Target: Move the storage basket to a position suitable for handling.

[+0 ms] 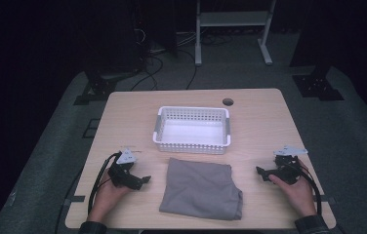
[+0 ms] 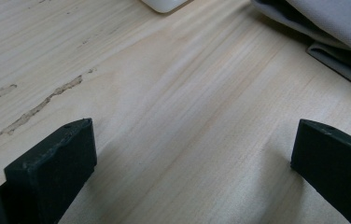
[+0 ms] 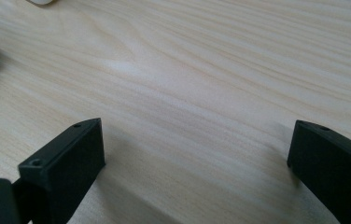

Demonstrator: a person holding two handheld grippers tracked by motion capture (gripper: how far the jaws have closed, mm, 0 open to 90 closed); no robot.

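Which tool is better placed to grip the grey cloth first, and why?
Probably the left tool: its open jaws sit closer to the folded grey cloth, whose edge shows large ahead. The right tool, also open, sits slightly farther off.

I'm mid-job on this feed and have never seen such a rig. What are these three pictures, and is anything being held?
No robot arm here: a person holds a two-jaw claw in each hand. The high view looks down on the wooden table; the left claw and the right claw rest near its front edge, pointing inward. The other two pictures come from cameras riding on each claw, looking along its black jaws. Between the claws lies a folded grey cloth; behind it stands a white basket, which looks empty. Both claws are open, with bare table between their jaws, so nothing is held.
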